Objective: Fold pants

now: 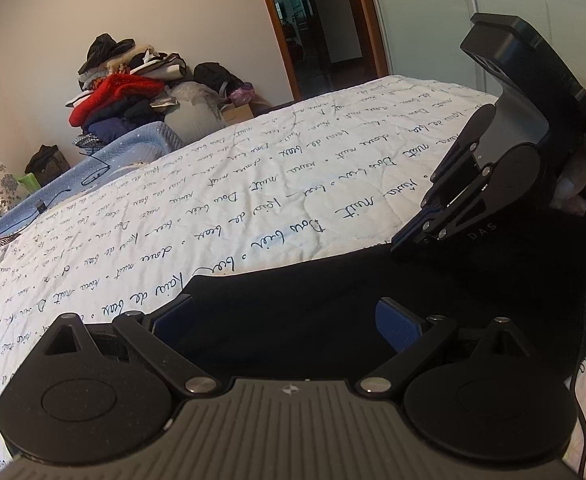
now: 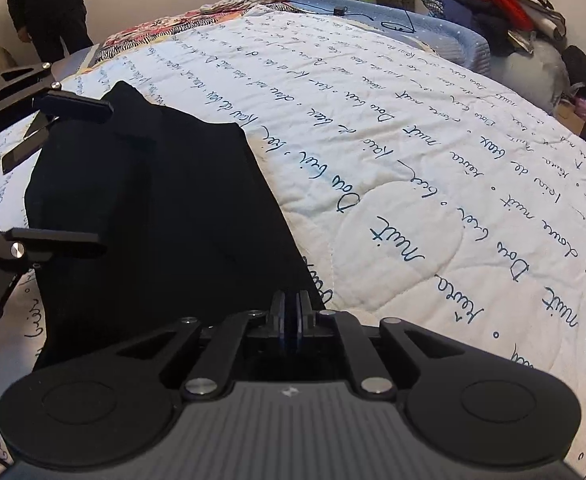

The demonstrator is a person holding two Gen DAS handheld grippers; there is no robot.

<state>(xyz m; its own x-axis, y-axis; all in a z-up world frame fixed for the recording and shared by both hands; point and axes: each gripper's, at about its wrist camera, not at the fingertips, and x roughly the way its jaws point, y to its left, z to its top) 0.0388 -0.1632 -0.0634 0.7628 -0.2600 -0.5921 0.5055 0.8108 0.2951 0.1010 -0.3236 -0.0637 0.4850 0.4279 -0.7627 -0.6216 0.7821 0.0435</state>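
Black pants point(image 1: 333, 300) lie on the white quilt point(image 1: 213, 184) with blue script. My left gripper point(image 1: 285, 320) is open, its blue pads point(image 1: 397, 326) spread just above the near edge of the pants. My right gripper point(image 1: 403, 246) shows at the right of the left wrist view, fingers together, tips down on the cloth. In the right wrist view the pants point(image 2: 165, 208) form a folded dark slab, my right gripper point(image 2: 292, 312) has its pads pressed together at the near edge of the cloth, and my left gripper point(image 2: 77, 172) stands open at the left.
A heap of clothes point(image 1: 121, 92) and bags stand by the far wall beyond the bed. A blue blanket point(image 2: 433, 28) and patterned cloth point(image 2: 165, 28) lie at the bed's far end. A person in dark clothes point(image 2: 49, 8) stands at the far left. An open doorway point(image 1: 317, 20) is behind.
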